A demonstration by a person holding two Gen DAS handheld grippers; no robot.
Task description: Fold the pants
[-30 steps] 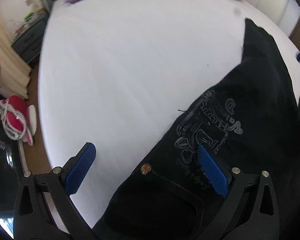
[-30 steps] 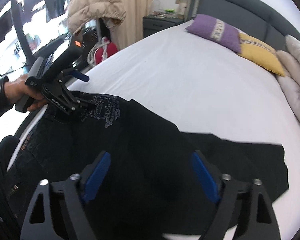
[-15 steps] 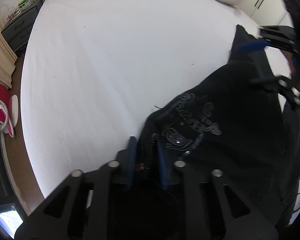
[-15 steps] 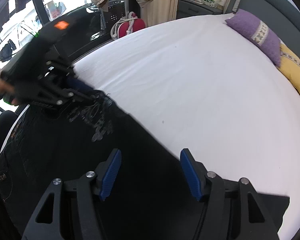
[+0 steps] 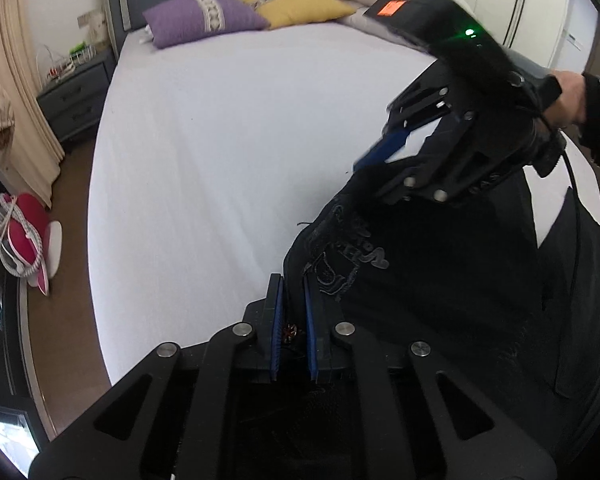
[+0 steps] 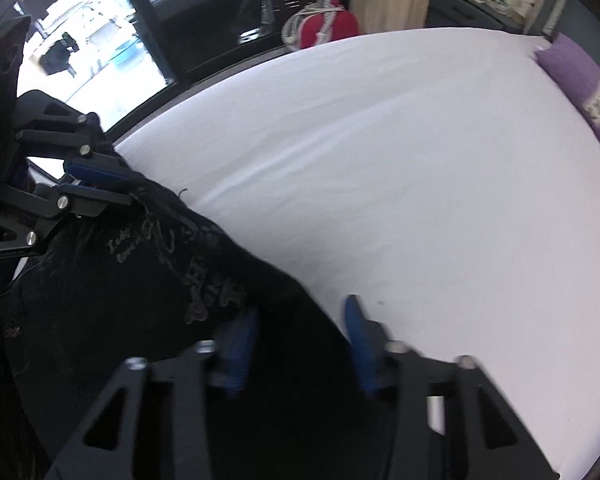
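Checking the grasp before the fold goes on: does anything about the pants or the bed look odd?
Nothing looks damaged. The black pants are bunched and lifted at the printed edge, where the left gripper is shut on them. The right gripper straddles the same edge, jaws apart. A loose thread sticks out over the white bed.

Black pants (image 5: 440, 280) gripped over a white bed (image 5: 228, 152).
Left claw (image 5: 292, 320) pinches the waistband; right claw (image 5: 384, 156) meets the fabric farther right.

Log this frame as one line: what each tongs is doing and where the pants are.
left tongs: shut on black pants at waist | right tongs: open, straddling pants edge | pants: partly lifted off white bed | fold: not yet made
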